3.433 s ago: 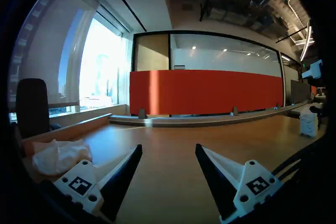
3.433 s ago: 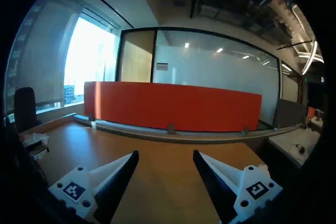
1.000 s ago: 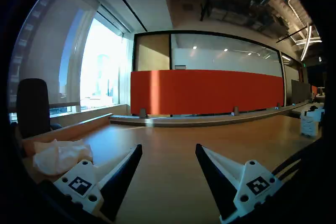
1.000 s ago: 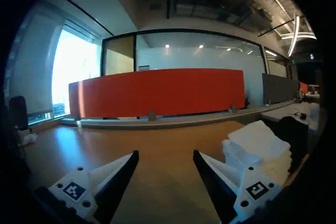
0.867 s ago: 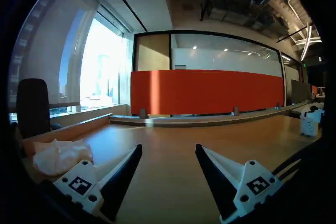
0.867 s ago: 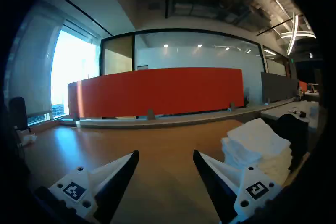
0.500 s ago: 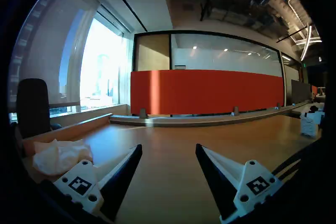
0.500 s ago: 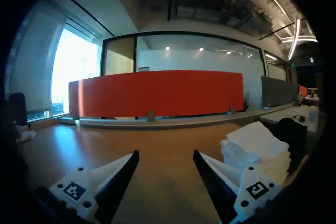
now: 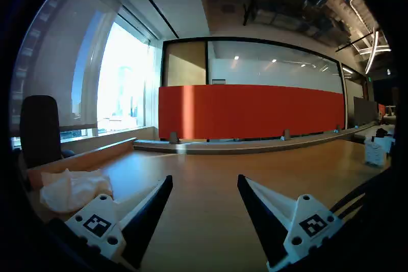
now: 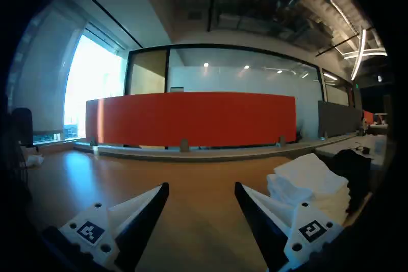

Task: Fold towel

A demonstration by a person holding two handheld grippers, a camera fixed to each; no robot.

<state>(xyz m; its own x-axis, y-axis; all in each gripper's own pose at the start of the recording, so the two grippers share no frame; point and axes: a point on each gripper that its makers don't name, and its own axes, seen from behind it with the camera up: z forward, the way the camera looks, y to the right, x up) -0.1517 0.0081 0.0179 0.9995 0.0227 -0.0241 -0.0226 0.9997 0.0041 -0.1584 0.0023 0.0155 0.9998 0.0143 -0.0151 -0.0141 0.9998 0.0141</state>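
A stack of folded white towels (image 10: 311,185) lies on the wooden table (image 10: 194,205) just right of my right gripper (image 10: 201,191), which is open and holds nothing. My left gripper (image 9: 205,182) hovers low over the same table, open and empty. A crumpled white cloth (image 9: 74,190) lies beside its left finger, near the table's left edge. The far stack of towels (image 9: 375,150) appears small at the right rim of the left gripper view.
An orange divider panel (image 9: 250,111) runs along the table's far edge. A dark chair back (image 9: 38,129) stands at the left by the bright window (image 9: 120,93). A black object (image 10: 352,167) sits behind the towel stack.
The right gripper view has swung to the right since the earliest frame, bringing the towel stack into sight, and has dipped slightly in the last second. The left gripper has stayed still.
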